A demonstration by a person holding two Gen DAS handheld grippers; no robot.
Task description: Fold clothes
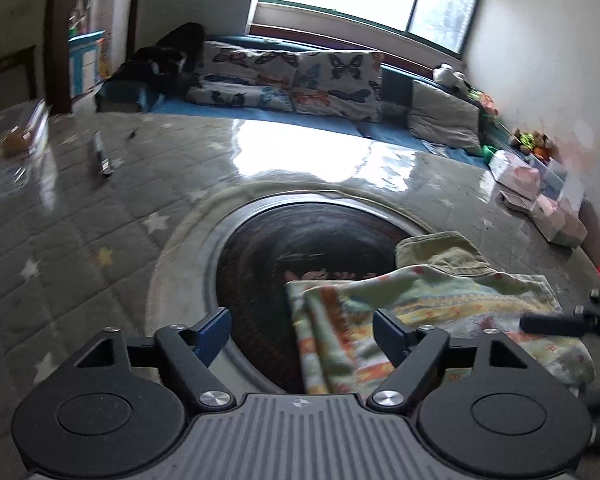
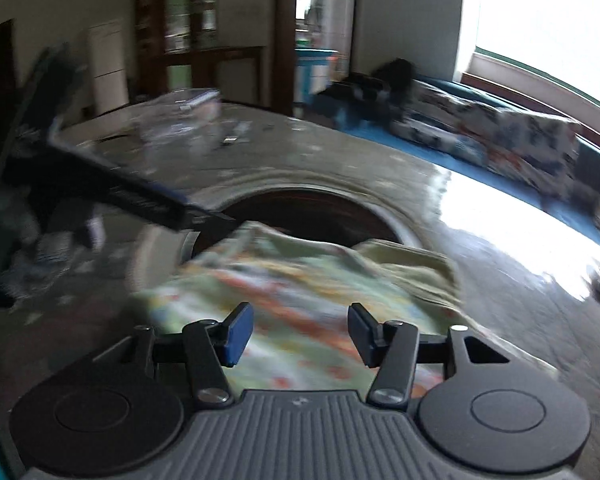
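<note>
L gripper [image 1: 302, 330] has its jaws spread wide w/ nothing between them, hovering over a dark round tray [image 1: 260, 256] on the grey star-print mat [image 1: 80, 216]; its right-side finger sits above the near-left edge of the folded patterned cloth [image 1: 420, 312]. R gripper [image 2: 300, 334] is also wide apart and empty, above the cloth's near part; contact can't be told, view blurred. Cloth lies flat, half on the tray's right side and half on the mat, long axis running roughly left-right in the L wrist view.
</note>
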